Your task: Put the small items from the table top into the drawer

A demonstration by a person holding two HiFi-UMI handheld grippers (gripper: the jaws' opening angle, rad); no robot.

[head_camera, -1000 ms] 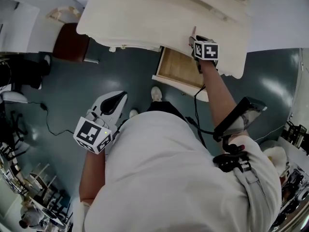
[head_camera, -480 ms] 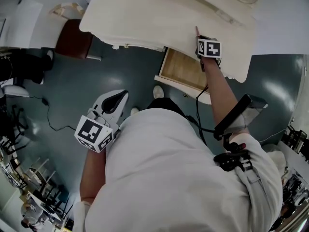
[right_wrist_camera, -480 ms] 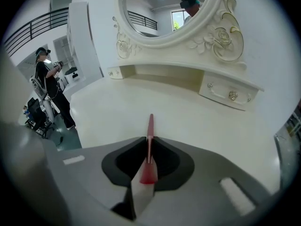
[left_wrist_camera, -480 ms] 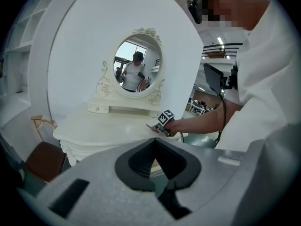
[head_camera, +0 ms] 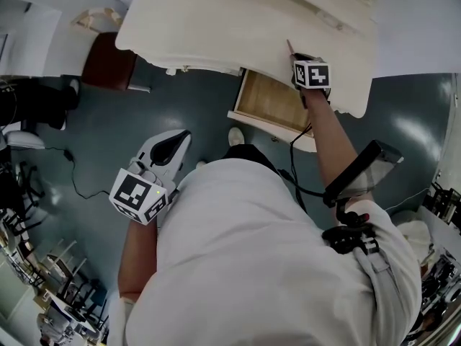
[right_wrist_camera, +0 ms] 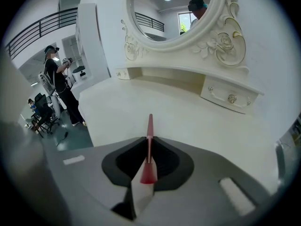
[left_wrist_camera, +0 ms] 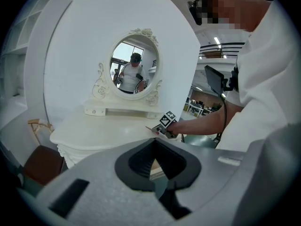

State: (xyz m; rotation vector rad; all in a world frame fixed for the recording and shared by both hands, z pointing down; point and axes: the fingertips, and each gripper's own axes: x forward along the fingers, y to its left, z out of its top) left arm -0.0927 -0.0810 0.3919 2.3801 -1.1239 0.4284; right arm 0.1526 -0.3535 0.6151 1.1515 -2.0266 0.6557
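Oval mirror (left_wrist_camera: 134, 69) in a carved white frame. Below and left of the mirror, a brown stool (left_wrist_camera: 40, 161). Well left of the mirror, a person in black (right_wrist_camera: 56, 86) standing beside dark chairs (right_wrist_camera: 42, 114). Above those, a railing (right_wrist_camera: 37, 32).

The bench top (head_camera: 238, 27) is hiding the back of the drawer (head_camera: 270, 101). The mirror (right_wrist_camera: 174, 11) is getting cut off at the top edge. The thin red thing (right_wrist_camera: 149, 126) is looking too small to name.
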